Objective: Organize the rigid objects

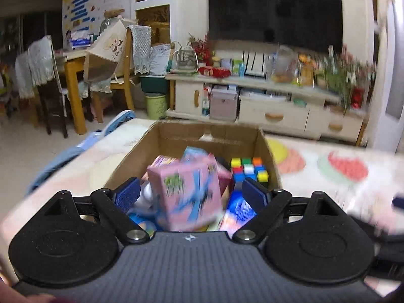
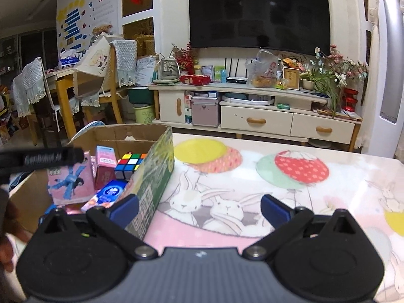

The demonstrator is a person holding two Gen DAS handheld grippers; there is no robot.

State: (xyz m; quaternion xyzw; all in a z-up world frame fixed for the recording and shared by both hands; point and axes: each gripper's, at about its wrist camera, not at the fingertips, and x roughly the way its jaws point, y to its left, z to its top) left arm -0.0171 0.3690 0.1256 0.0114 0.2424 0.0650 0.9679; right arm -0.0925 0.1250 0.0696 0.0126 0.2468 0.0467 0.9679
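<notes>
Basically both grippers are spread and empty: left gripper [image 1: 190, 192] over the cardboard box [image 1: 209, 136] with the pink box [image 1: 186, 194] loose between its pads, right gripper [image 2: 199, 208] over bare tablecloth [image 2: 290, 176], so back out without snagging the box wall.

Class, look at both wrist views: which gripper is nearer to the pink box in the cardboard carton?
Left. The left gripper has the pink box between its open jaws, above the cardboard carton. The right gripper is outside the carton, open over the tablecloth.
</notes>
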